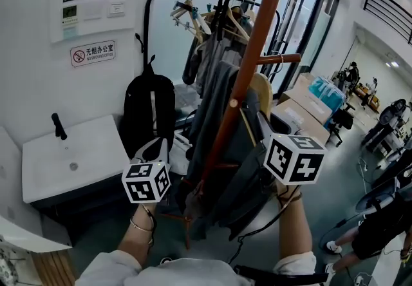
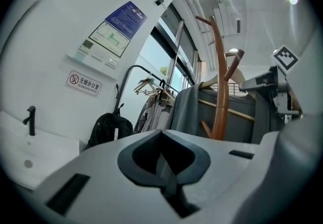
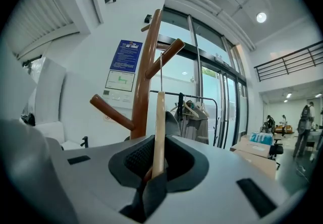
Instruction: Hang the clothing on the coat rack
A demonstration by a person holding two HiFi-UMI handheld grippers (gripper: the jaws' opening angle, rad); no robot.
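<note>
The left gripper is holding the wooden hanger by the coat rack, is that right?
Not quite. It is the right gripper, not the left, whose jaws are closed on the wooden hanger by the coat rack. The right gripper view shows it.

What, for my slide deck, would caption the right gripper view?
Right gripper clamps a wooden hanger, its wire hook raised beside a peg of the wooden coat rack.

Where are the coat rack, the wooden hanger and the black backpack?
coat rack [image 1: 248, 66]: head view, on its brown central pole.
wooden hanger [image 3: 158, 132]: right gripper view, on its pale wooden arm.
black backpack [image 1: 148, 107]: head view, middle of its front.
</note>
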